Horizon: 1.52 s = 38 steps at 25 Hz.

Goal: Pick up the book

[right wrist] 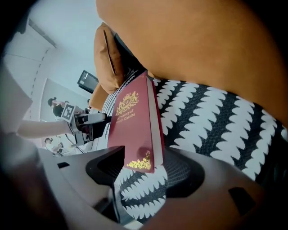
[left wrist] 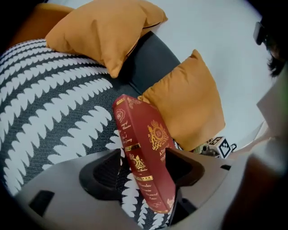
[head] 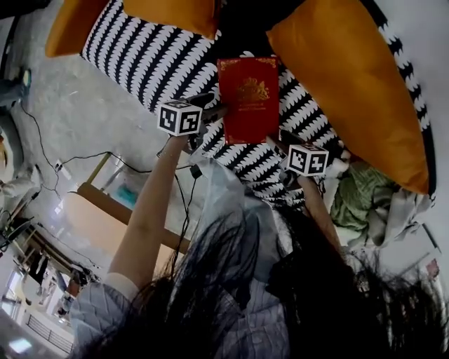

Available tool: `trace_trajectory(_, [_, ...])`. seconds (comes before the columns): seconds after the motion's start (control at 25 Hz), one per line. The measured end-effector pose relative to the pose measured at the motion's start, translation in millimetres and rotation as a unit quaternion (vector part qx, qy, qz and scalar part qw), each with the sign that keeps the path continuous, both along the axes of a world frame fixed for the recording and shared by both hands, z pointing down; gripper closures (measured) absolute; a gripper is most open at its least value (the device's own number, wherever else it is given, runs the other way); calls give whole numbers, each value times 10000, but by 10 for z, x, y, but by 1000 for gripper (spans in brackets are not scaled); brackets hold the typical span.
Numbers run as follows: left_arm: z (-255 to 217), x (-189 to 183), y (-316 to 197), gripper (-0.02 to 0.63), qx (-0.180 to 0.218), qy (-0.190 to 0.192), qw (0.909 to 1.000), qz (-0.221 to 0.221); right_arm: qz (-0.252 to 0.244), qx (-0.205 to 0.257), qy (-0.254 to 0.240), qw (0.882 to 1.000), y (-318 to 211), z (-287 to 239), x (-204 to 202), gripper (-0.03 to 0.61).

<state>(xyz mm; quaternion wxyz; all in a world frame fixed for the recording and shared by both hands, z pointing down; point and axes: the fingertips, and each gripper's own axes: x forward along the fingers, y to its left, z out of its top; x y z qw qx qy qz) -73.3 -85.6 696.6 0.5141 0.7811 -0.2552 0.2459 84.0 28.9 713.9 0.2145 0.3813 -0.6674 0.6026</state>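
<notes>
Patterned seat and orange cushions lay behind; red book was pinched from both sides. Left tongs clamped its gilt spine, shown only by the left gripper view; right tongs clamped the page-edge corner.

- The book, red with a gilt emblem, faces the camera, cover up.
- Behind the book on all sides: a black-and-white patterned seat.
- My left gripper meets the book's left edge, with its marker cube just left of the book.
- My right gripper meets the book's lower right corner, with its marker cube just beyond that corner.
- How the jaws stand cannot be read from here.
- Right of the book: a large orange cushion. Above-left of it: another orange cushion.
- Far left of the book: grey floor with a thin cable.
- Below-right of the book: crumpled green cloth.
- Below the book: my bare left forearm and dark hair.
</notes>
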Motion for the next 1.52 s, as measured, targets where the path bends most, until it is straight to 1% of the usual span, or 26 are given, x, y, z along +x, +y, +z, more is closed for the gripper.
trace_trajectory(0.12, [188, 69, -81, 301, -144, 108, 9997, -179, 75, -102, -109, 9999, 16, 167, 18, 314])
trace_trajectory(0.24, [184, 197, -222, 299, -179, 216, 9991, -322, 337, -139, -229, 9991, -61, 155, 85, 313])
trace_trajectory(0.36, [153, 306, -317, 298, -128, 225, 9994, -218, 705, -214, -274, 9969, -135, 130, 112, 313])
trace_trajectory(0.52, [184, 405, -293, 295, -236, 226, 9994, -95, 866, -312, -250, 9954, -149, 120, 62, 311])
trace_trajectory(0.68, [267, 314, -217, 295, -306, 360, 9985, -268, 669, -328, -139, 9971, -96, 182, -54, 310])
trace_trajectory(0.8, [314, 234, -240, 296, -412, 464, 9960, -641, 541, -314, -24, 9980, -91, 225, -132, 310])
trace_trajectory(0.92, [249, 240, -298, 301, -445, 495, 9933, -945, 461, -317, 64, 9984, -122, 138, -144, 311])
trace_trajectory(1.0, [190, 245, -329, 304, -396, 493, 9928, -1016, 448, -333, 58, 9984, -141, 66, -152, 314])
trace_trajectory(1.12, [119, 272, -326, 307, -368, 530, 9930, -986, 447, -326, 39, 9985, -120, -19, -145, 321])
trace_trajectory(1.28, [61, 265, -216, 307, -373, 605, 9929, -958, 271, -217, 68, 9994, -24, -96, -142, 329])
trace_trajectory(1.4, [13, 168, -156, 307, -276, 573, 9921, -1085, 157, -125, 83, 9998, 39, -122, -172, 333])
trace_trajectory(1.52, [-48, 73, -128, 307, -160, 635, 9890, -1327, 41, -27, 98, 9999, 38, -213, -215, 336])
